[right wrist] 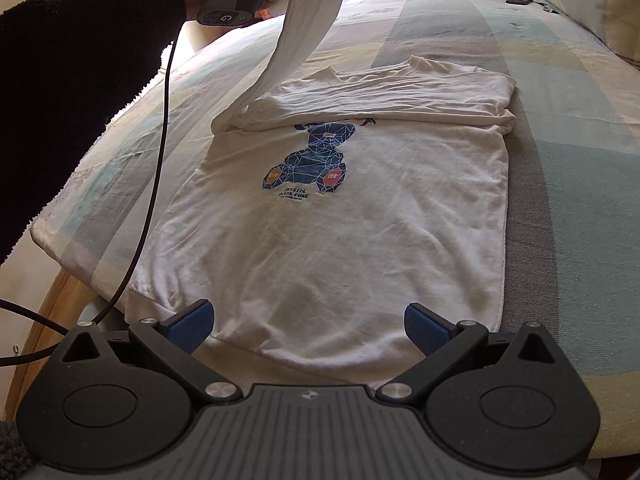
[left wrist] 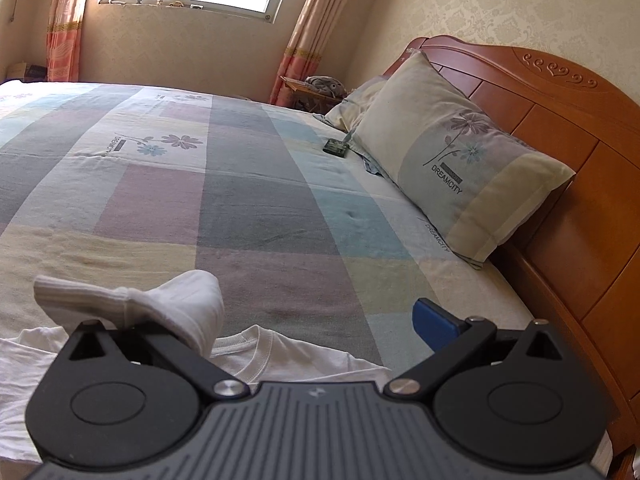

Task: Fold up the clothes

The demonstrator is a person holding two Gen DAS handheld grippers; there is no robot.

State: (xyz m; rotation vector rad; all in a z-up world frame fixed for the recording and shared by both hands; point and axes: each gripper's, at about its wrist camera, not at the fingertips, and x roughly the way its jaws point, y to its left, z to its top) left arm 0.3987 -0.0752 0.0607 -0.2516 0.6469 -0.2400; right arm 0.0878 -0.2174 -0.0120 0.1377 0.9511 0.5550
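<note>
- White cotton T-shirt with blue geometric bear print [right wrist: 320,216] flat, print up, on bed with pastel patchwork sheet [right wrist: 560,184]; hem at near edge, collar far.
- Far-right sleeve already folded in over chest; left sleeve [right wrist: 296,40] lifted off bed.
- Left gripper [left wrist: 296,320]: fingers spread wide, yet white sleeve draped over left finger, not pinched. Looks hooked rather than gripped, or just let go; cannot tell which.
- Right gripper [right wrist: 306,326]: fingers released, hovering at hem, hem between them, nothing held.
- Step in hand, judged: fold left sleeve inward across chest.
- To do well: clench on sleeve cuff first, carry right across print, lay flat with fold line parallel to side seam, match right sleeve.
- Right gripper best pinning hem to stop shirt body dragging.
- Risk: sleeve slipping off open finger, bunching near collar.
</note>
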